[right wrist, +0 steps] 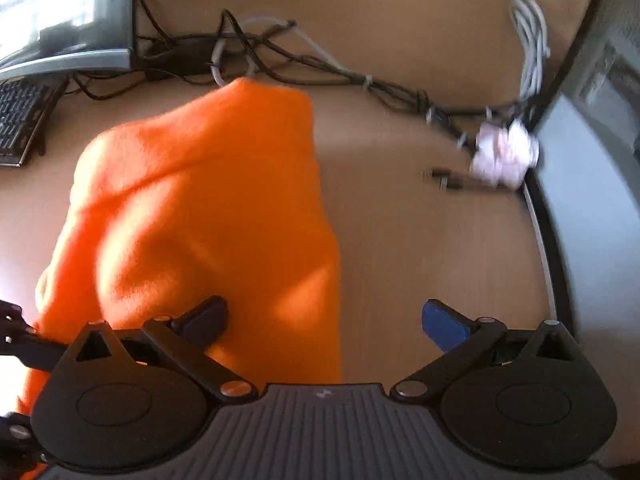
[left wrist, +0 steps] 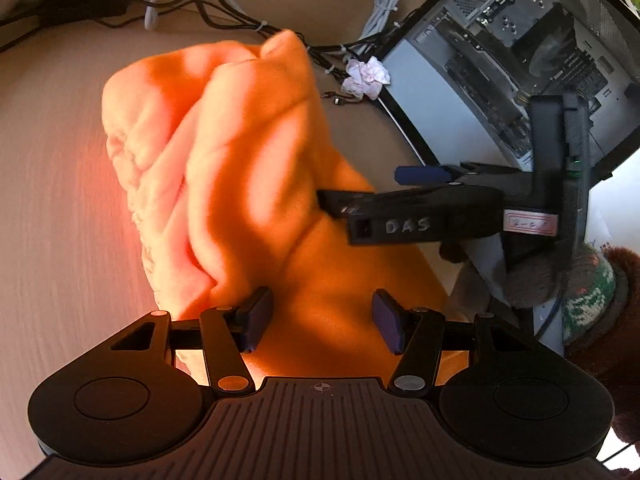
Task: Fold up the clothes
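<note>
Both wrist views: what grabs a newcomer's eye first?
The bright orange garment, bunched in a heap mid-desk, dominates both views. The left gripper and right gripper both stand open at its near edge, the right one also showing from the side in the left wrist view. Behind it runs a tangle of cables, with an open computer case at the right.

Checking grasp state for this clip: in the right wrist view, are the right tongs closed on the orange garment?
No, the right tongs stand wide open over the orange garment.
</note>
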Demonstrator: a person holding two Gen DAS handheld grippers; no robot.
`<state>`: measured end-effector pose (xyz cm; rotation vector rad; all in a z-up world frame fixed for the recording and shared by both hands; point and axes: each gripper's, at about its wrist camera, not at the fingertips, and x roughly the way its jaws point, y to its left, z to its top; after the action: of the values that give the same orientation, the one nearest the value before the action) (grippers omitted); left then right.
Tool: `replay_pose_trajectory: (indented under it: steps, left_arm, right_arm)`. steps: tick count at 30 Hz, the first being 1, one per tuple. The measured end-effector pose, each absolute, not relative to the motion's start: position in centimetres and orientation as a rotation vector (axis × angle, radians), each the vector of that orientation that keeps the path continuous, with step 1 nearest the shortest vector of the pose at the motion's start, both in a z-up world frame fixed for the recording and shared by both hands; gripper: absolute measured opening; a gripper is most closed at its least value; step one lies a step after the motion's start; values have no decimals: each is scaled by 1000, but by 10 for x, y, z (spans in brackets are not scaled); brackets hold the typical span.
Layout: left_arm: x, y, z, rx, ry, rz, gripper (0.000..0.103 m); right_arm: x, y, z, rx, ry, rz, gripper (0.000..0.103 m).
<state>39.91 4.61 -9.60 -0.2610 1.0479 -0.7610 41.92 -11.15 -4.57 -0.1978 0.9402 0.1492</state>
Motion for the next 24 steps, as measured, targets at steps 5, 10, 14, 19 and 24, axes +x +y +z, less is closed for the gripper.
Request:
replay_pose_trajectory:
  steps: [5,10,14,19,24]
  left_arm:
    - [399,48,-96,-260,1051,-767,61]
    - [397,50,-97,-258,1051,-772,61]
    - [397,44,-95,-216,1052,-761,61]
    - [402,35,-92,-186,1044,-720,63]
    - [390,56,-62,-220,970,-649,83]
  right_arm:
    - [382,-130,-19,-121,862,161,103]
    - [339,-145,-41,-172,908,44,103]
    - [316,-140,-46,-279,796,47,103]
    - [294,-148,-16,-245,717,166,103]
    - [269,-141,-20,-283,730,318,103]
